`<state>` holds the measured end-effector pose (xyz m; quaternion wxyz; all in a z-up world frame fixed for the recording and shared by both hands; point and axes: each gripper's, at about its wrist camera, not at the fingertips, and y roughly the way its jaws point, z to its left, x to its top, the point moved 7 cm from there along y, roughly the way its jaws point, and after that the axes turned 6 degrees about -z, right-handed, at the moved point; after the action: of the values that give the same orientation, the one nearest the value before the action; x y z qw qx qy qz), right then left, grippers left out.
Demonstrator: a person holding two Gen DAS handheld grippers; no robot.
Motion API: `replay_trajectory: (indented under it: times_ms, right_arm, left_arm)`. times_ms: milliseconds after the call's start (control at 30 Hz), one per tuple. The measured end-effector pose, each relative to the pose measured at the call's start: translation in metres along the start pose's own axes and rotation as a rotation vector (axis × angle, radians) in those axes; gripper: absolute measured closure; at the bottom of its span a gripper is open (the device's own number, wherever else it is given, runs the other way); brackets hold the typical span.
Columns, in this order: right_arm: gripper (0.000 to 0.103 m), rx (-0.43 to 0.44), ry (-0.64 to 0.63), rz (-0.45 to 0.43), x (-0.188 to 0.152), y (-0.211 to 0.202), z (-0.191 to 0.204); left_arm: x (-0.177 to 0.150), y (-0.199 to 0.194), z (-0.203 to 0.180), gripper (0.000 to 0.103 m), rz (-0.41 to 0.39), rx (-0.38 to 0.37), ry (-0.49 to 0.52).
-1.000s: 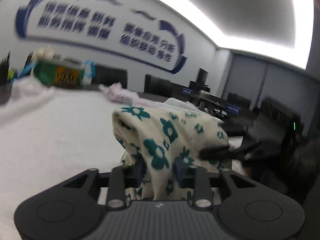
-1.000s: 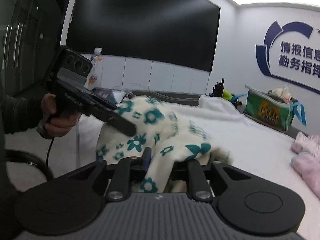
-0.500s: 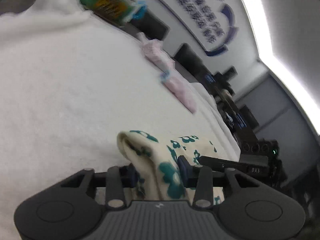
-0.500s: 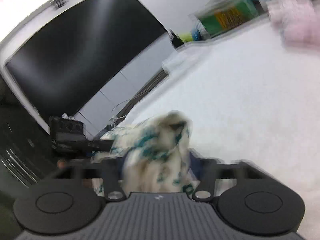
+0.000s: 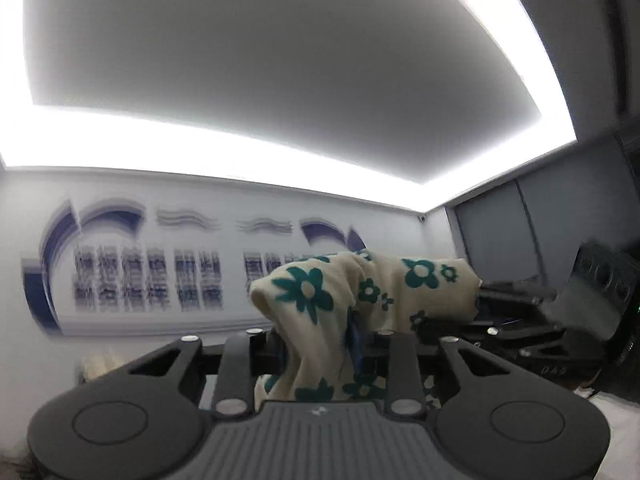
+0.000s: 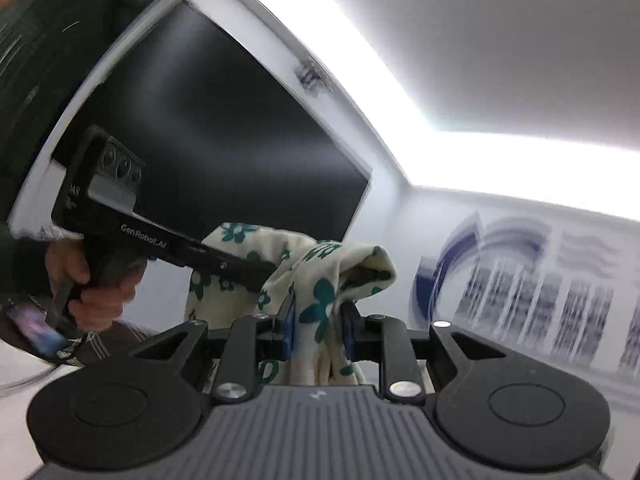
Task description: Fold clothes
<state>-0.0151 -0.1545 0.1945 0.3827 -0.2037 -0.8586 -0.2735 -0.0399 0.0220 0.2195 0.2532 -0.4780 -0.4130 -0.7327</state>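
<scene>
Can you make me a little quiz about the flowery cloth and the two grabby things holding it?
1. True or false: the cream cloth with teal flowers is gripped by both the left tool and the right tool.
2. In the right wrist view, what fills the wall behind the left tool? A) a big black screen B) a window C) a bookshelf
3. Fill in: the bright strip of ceiling light runs above the wall with blurry ____ lettering.

Key: 1 true; 2 A; 3 blue.
</scene>
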Motion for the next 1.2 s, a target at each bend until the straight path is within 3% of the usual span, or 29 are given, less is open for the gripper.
replay_trajectory:
  times_ms: [67, 133, 200, 267, 333, 433, 500, 567, 600, 667, 767, 867, 1000, 1033, 1067, 1133, 1200]
  right_arm:
    - [0.081, 0.019, -0.084, -0.031, 0.003, -0.02, 0.02]
    - [0.081, 0.094, -0.061, 0.046, -0.02, -0.041, 0.049]
    - [0.081, 0.177, -0.025, 0.137, -0.046, -0.062, 0.078]
    - [0.082, 0.283, 0.057, 0.284, -0.08, -0.086, 0.112]
    - [0.082, 0.389, 0.083, 0.407, -0.101, -0.112, 0.145]
    - [0.08, 0.438, 0.091, 0.458, -0.1, -0.138, 0.168]
    - [0.068, 0.454, 0.078, 0.503, -0.1, -0.138, 0.172]
    - [0.045, 0.465, 0.026, 0.525, -0.097, -0.142, 0.175]
    - [0.041, 0.453, 0.003, 0.533, -0.094, -0.145, 0.177]
    - [0.022, 0.417, -0.04, 0.55, -0.087, -0.151, 0.182]
    - [0.02, 0.397, -0.063, 0.548, -0.087, -0.153, 0.183]
    - [0.017, 0.419, -0.136, 0.487, -0.087, -0.149, 0.189]
    - [0.021, 0.544, -0.187, 0.408, -0.093, -0.137, 0.203]
    - [0.043, 0.569, -0.141, 0.413, -0.096, -0.132, 0.201]
    - [0.067, 0.588, -0.081, 0.423, -0.097, -0.127, 0.196]
    - [0.073, 0.624, 0.039, 0.441, -0.101, -0.117, 0.187]
    - [0.079, 0.648, 0.17, 0.463, -0.104, -0.108, 0.175]
  left_arm:
    - [-0.013, -0.034, -0.026, 0.075, 0.006, -0.002, 0.058]
    - [-0.046, -0.064, -0.052, 0.076, 0.104, -0.004, 0.063]
    - [-0.093, -0.096, -0.074, 0.077, 0.275, -0.027, -0.013]
    - [-0.135, -0.124, -0.095, 0.079, 0.451, -0.069, -0.096]
    - [-0.159, -0.151, -0.112, 0.08, 0.543, -0.113, -0.13]
    - [-0.162, -0.177, -0.129, 0.079, 0.521, -0.169, -0.083]
    - [-0.163, -0.19, -0.138, 0.077, 0.509, -0.205, -0.023]
    - [-0.171, -0.193, -0.14, 0.073, 0.504, -0.222, 0.008]
    - [-0.175, -0.194, -0.142, 0.072, 0.502, -0.231, 0.024]
    - [-0.179, -0.196, -0.143, 0.071, 0.498, -0.244, 0.043]
    - [-0.18, -0.196, -0.142, 0.071, 0.498, -0.259, 0.054]
    - [-0.176, -0.198, -0.141, 0.071, 0.499, -0.275, 0.081]
    - [-0.173, -0.191, -0.138, 0.07, 0.504, -0.304, 0.112]
    - [-0.174, -0.191, -0.136, 0.068, 0.507, -0.304, 0.11]
    - [-0.175, -0.19, -0.136, 0.058, 0.517, -0.302, 0.122]
    - [-0.178, -0.192, -0.136, 0.041, 0.538, -0.302, 0.176]
    - [-0.18, -0.193, -0.135, 0.035, 0.543, -0.308, 0.201]
